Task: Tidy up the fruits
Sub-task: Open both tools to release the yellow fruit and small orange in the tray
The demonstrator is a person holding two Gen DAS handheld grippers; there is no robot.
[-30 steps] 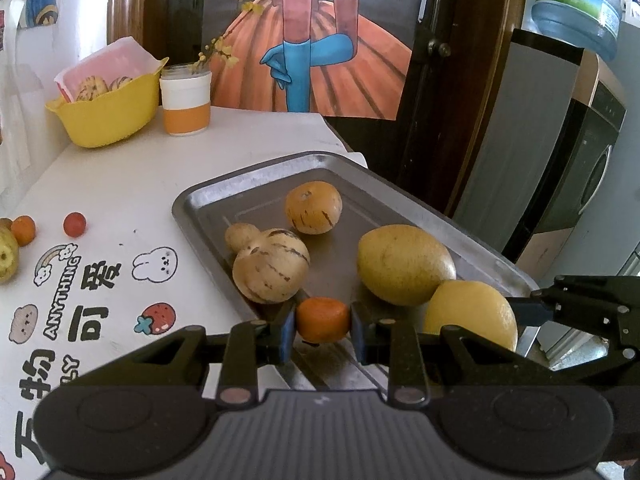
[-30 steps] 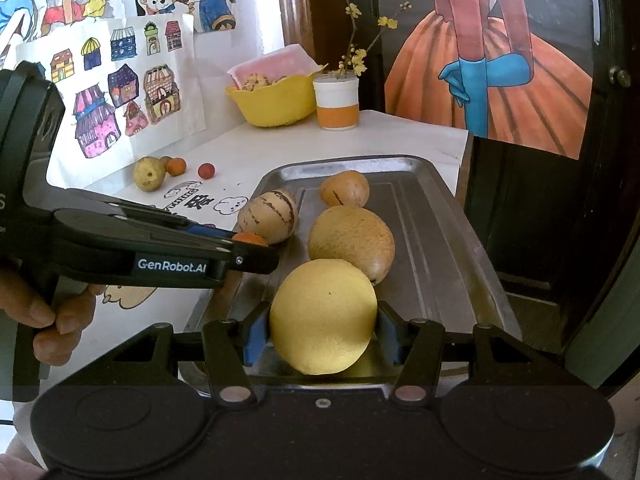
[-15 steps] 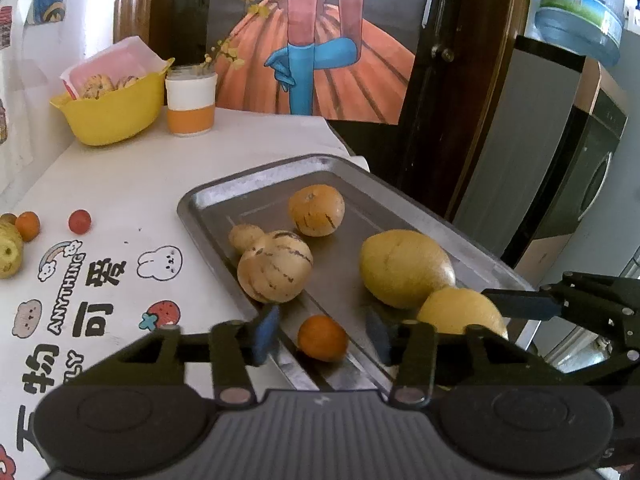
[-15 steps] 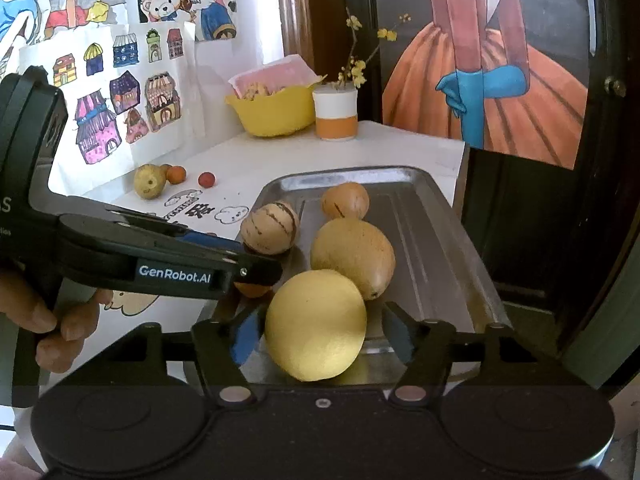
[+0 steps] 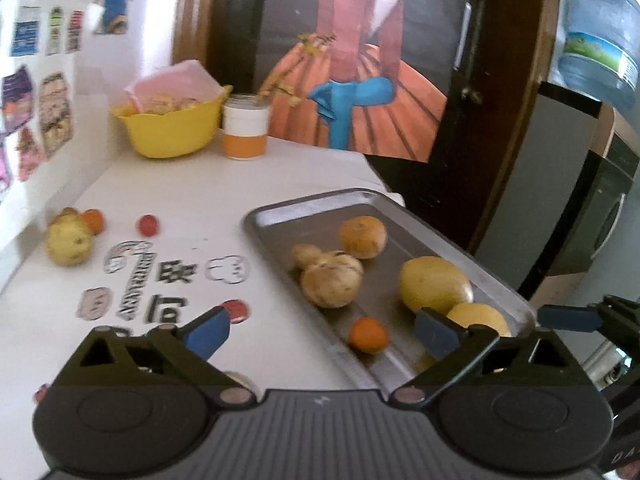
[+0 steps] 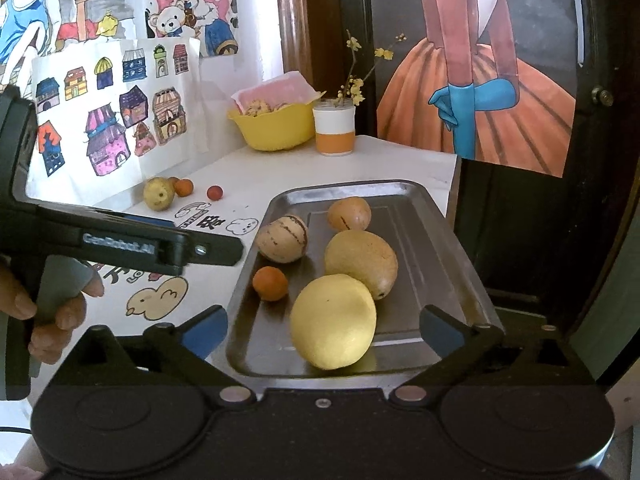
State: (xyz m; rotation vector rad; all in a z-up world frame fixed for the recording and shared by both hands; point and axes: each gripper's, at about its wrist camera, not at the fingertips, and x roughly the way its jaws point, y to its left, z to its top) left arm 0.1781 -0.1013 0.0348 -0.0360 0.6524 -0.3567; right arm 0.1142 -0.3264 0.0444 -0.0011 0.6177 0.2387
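1. Sitting in the rectangular metal tray (image 6: 436, 240): a small round orange fruit (image 6: 270, 283) near the left rim, free of both grippers.
2. Left gripper (image 5: 322, 330) is hanging over the tray's near-left edge, jaws wide apart, gripping nothing; the small orange fruit (image 5: 368, 334) is lying between and just ahead of its blue pads.
3. Right gripper (image 6: 324, 328) is also standing wide open; the large pale-yellow round fruit (image 6: 333, 327) is resting on the tray floor between its fingers, touching neither pad.
4. Behind it, a bigger yellow-green oval fruit (image 6: 361, 263) is touching the pale-yellow one.
5. A striped beige melon-like fruit (image 6: 282, 238) and a tan-orange round fruit (image 6: 349, 213) are sitting farther back in the tray.
6. Still lying on the white table (image 6: 400, 164), well apart from the tray: a yellow-green pear-like fruit (image 6: 159, 194), a small orange fruit beside it (image 6: 184, 187), a small red fruit (image 6: 215, 192).
7. A person's hand (image 6: 44, 308) is holding the left gripper's handle.
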